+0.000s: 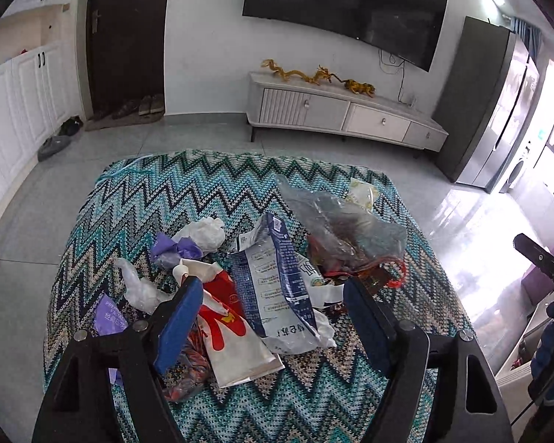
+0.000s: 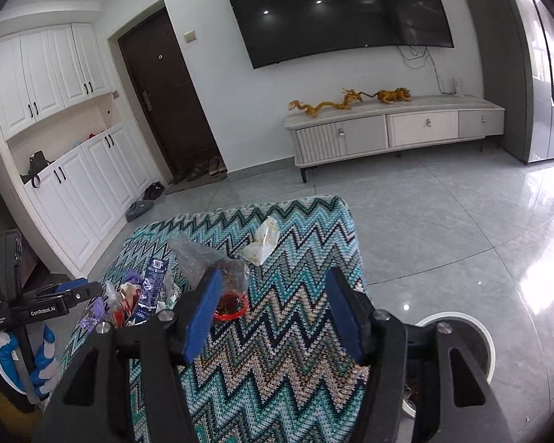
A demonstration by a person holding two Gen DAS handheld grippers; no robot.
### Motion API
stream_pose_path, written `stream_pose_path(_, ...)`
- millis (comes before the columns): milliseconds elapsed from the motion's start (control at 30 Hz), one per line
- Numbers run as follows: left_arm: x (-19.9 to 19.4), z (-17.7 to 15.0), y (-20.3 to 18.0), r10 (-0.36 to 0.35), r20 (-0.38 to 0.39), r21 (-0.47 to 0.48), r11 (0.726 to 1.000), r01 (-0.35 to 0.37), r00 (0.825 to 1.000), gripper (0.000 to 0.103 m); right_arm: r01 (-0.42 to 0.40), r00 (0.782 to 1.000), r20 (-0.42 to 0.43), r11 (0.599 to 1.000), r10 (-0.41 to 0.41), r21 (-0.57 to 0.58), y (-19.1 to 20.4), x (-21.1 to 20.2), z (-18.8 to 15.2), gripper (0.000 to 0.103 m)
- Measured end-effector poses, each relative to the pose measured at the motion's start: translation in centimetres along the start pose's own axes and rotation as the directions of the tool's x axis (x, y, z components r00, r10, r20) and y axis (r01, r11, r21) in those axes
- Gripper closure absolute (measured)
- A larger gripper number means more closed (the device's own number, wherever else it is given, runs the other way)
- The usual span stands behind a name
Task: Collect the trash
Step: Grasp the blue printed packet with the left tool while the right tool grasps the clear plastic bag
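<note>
The left gripper (image 1: pixel 273 297) hangs with jaws spread and empty over crinkled trash on the zigzag-knit cloth (image 1: pixel 136 199): a white plastic wad (image 1: pixel 203 234), a blue-and-white pouch (image 1: pixel 273 277) whose print is too small to read, and a cloudy clear bag (image 1: pixel 343 225) with murky contents. The right gripper (image 2: pixel 273 308) is likewise released and empty, its black fingers (image 2: pixel 351 317) hiding much of the round white bin (image 2: pixel 472 336) on the glossy tile floor (image 2: pixel 443 221).
</note>
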State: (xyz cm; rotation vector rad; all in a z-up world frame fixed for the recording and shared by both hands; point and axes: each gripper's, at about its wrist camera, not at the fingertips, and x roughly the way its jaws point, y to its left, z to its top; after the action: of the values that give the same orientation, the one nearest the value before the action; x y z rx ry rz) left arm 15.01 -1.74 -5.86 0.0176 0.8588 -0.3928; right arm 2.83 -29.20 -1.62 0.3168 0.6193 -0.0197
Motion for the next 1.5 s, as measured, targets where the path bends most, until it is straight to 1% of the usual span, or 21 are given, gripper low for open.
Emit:
stream_pose_path(133, 2.7, 0.3, -0.3, 0.024, -0.049, 0.012, 1.000, -0.023, 0.998, 0.026, -0.044, 0.997, -0.066, 0.999, 0.043, -0.012, 0.6, 4.6, -0.1, 0.046)
stream_pose_path(333, 6.9, 1.3, -1.3, 0.051, -0.113, 0.035, 0.998, -0.047, 0.992, 0.026, -0.102, 0.984, -0.147, 0.995, 0.099, -0.016, 1.1, 10.8, -0.7, 0.046)
stream_pose_path(467, 9.7, 1.8, -1.4, 0.071, -0.152, 0.038, 0.997, -0.066, 0.986, 0.026, -0.126, 0.975, -0.185, 0.992, 0.122, -0.009, 1.1, 13.8, -1.2, 0.046)
stream_pose_path(600, 11.6, 2.3, -0.7, 0.092, -0.186, 0.016, 0.996, -0.091, 0.978, 0.027, -0.149, 0.966, -0.213, 0.989, 0.145, -0.002, 1.2, 16.2, -1.4, 0.046)
stream_pose_path(667, 12.3, 2.3, -0.1, 0.086, -0.205, -0.004, 0.996, -0.089, 0.975, 0.033, -0.157, 0.962, -0.228, 0.988, 0.153, -0.002, 1.4, 17.3, -1.5, 0.046)
stream_pose_path(733, 12.7, 2.1, 0.7, 0.066, -0.216, -0.037, 0.996, -0.076, 0.974, 0.033, -0.170, 0.956, -0.242, 0.986, 0.165, 0.003, 1.4, 18.2, -1.6, 0.046)
stream_pose_path(833, 12.6, 2.0, 1.6, 0.040, -0.209, -0.076, 0.995, -0.057, 0.977, 0.034, -0.203, 0.947, -0.250, 0.979, 0.201, 0.019, 1.6, 19.2, -1.8, 0.046)
stream_pose_path(900, 12.2, 2.0, 2.3, 0.003, -0.199, -0.114, 0.993, -0.026, 0.980, 0.041, -0.221, 0.943, -0.250, 0.975, 0.219, 0.023, 1.7, 19.6, -1.9, 0.047)
stream_pose_path(933, 12.1, 2.0, 2.5, -0.014, -0.198, -0.127, 0.992, -0.012, 0.980, 0.049, -0.228, 0.942, -0.250, 0.973, 0.226, 0.020, 1.9, 19.6, -2.0, 0.052)
stream_pose_path(967, 12.0, 1.9, 2.8, -0.026, -0.196, -0.137, 0.991, -0.001, 0.980, 0.064, -0.239, 0.939, -0.251, 0.971, 0.235, 0.014, 2.1, 19.7, -2.0, 0.066)
stream_pose_path(1000, 12.0, 1.8, 2.9, -0.034, -0.196, -0.138, 0.990, 0.007, 0.980, 0.071, -0.245, 0.938, -0.251, 0.969, 0.240, 0.011, 2.2, 19.8, -2.1, 0.072)
stream_pose_path(1067, 11.9, 1.3, 3.3, -0.031, -0.195, -0.135, 0.991, 0.005, 0.980, 0.072, -0.248, 0.939, -0.249, 0.969, 0.239, -0.005, 2.7, 19.8, -2.1, 0.097)
stream_pose_path(1167, 11.4, 0.8, 3.6, -0.048, -0.184, -0.145, 0.989, 0.021, 0.982, 0.075, -0.253, 0.942, -0.238, 0.967, 0.238, -0.032, 3.4, 19.0, -2.0, 0.099)
stream_pose_path(1333, 9.2, 0.5, 3.5, -0.068, -0.138, -0.148, 0.988, 0.047, 0.988, 0.076, -0.267, 0.946, -0.206, 0.961, 0.249, -0.066, 5.0, 16.9, -1.4, 0.100)
stream_pose_path(1500, 6.2, 1.1, 3.9, -0.087, -0.083, -0.153, 0.985, 0.074, 0.993, 0.076, -0.299, 0.946, -0.162, 0.949, 0.281, -0.098, 6.7, 13.7, -0.4, 0.100)
